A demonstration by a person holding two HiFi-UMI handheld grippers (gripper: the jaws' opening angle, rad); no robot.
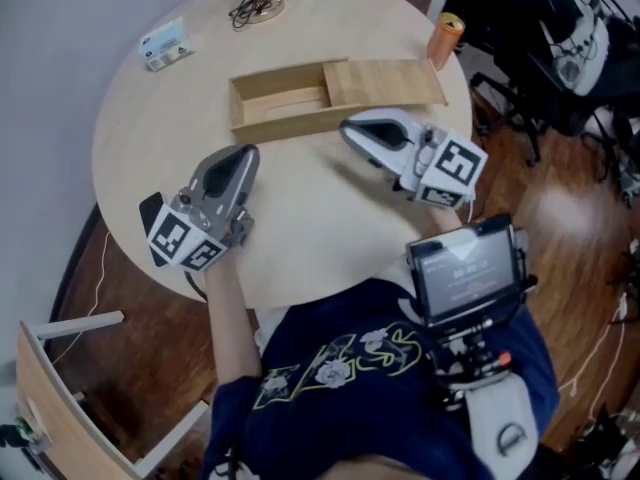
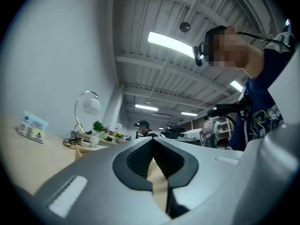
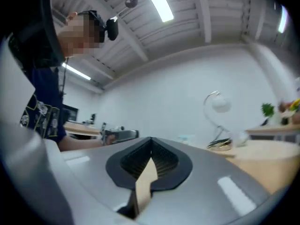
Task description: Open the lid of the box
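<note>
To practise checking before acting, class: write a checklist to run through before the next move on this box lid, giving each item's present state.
1. Left gripper empty, jaws shut, lying on the table: ok.
2. Right gripper empty, jaws shut: ok.
3. Lid fully clear of the box: not ok, only slid partway.
4. Orange can apart from the lid: cannot tell.
5. Both grippers near the box: ok.
</note>
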